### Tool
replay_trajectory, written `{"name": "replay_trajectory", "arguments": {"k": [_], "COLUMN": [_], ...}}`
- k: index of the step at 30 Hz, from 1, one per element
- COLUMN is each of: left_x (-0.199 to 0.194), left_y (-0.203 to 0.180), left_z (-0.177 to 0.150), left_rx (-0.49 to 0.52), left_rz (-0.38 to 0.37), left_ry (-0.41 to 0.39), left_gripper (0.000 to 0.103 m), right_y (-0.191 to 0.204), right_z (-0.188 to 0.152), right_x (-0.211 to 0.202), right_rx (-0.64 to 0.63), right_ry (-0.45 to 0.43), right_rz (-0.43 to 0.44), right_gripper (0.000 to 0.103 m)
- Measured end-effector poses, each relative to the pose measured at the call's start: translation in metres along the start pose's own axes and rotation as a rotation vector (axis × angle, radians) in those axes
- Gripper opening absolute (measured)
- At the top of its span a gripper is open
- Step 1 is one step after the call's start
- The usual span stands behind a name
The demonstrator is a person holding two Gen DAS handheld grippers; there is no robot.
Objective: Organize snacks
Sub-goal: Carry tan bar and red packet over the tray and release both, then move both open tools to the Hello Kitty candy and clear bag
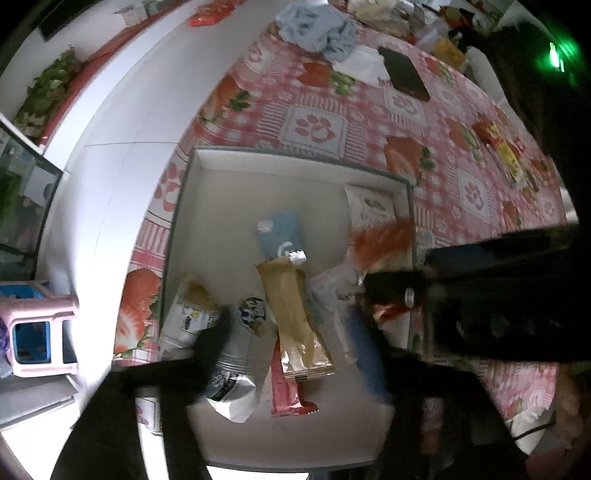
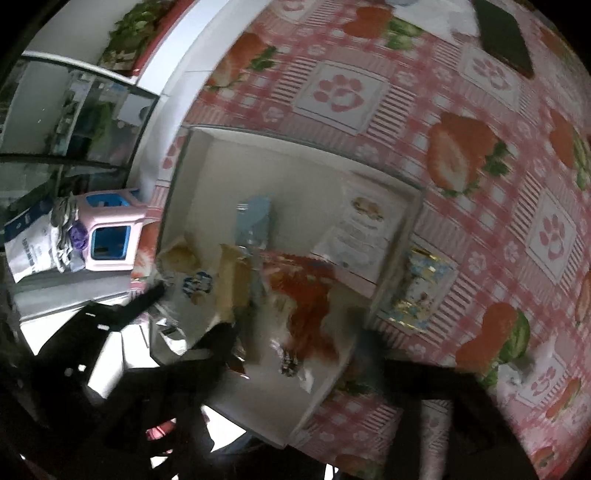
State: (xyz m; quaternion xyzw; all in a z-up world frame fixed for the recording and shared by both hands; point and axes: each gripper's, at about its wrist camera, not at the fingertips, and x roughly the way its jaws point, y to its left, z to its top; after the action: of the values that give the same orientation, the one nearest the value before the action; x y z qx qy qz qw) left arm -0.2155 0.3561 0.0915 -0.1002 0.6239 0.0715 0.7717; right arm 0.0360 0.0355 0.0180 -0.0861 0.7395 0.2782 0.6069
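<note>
A white open box (image 1: 295, 155) on the strawberry-print tablecloth (image 1: 317, 125) holds several snack packets. My left gripper (image 1: 291, 350) points down into it, open, its fingers either side of a tan packet (image 1: 291, 314), a silver packet (image 1: 236, 354) and a red packet (image 1: 286, 387), pressing none of them. A blue packet (image 1: 279, 232) and a white pouch (image 1: 373, 210) lie farther in. My right gripper (image 2: 293, 339) is open over the same box (image 2: 295, 142). A blurred orange-red packet (image 2: 306, 306) lies loose between its fingers.
A blue-and-yellow packet (image 2: 417, 288) lies on the cloth just outside the box's right wall. A dark flat slab (image 1: 404, 72), a blue cloth (image 1: 317, 29) and more snacks (image 1: 506, 155) sit farther along the table. A pink stool (image 1: 37, 332) stands on the floor to the left.
</note>
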Motion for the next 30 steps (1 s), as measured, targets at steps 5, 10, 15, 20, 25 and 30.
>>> {"name": "replay_trajectory", "arguments": {"k": [5,10,15,20,25,30], "left_x": [0.001,0.003,0.004,0.005,0.003,-0.002], "left_y": [-0.002,-0.014,-0.031,-0.046,-0.059,-0.081], "left_z": [0.001,0.003,0.005,0.008,0.011,0.017], "left_rx": [0.000,0.036,0.073,0.122,0.148,0.188], "left_rz": [-0.010,-0.013,-0.022,-0.022,-0.033,-0.072], "left_ry": [0.012,0.022,0.031,0.038,0.046,0.043], "left_gripper": [0.080,0.080,0.080,0.080,0.080,0.080], "right_y": [-0.043,-0.105,-0.172,-0.213,-0.235,-0.245], "right_z": [-0.015,-0.052,-0.106,-0.141,-0.142,-0.107], "right_x": [-0.002,-0.002,0.004,0.007,0.003,-0.005], "right_rx": [0.121,0.304,0.542,0.750,0.837,0.827], "right_ry": [0.004,0.024,0.063,0.065,0.031,-0.027], "right_rz": [-0.024,-0.065,-0.087,-0.078,-0.058,-0.094], "right_gripper": [0.101,0.101,0.101,0.101,0.101,0.101]}}
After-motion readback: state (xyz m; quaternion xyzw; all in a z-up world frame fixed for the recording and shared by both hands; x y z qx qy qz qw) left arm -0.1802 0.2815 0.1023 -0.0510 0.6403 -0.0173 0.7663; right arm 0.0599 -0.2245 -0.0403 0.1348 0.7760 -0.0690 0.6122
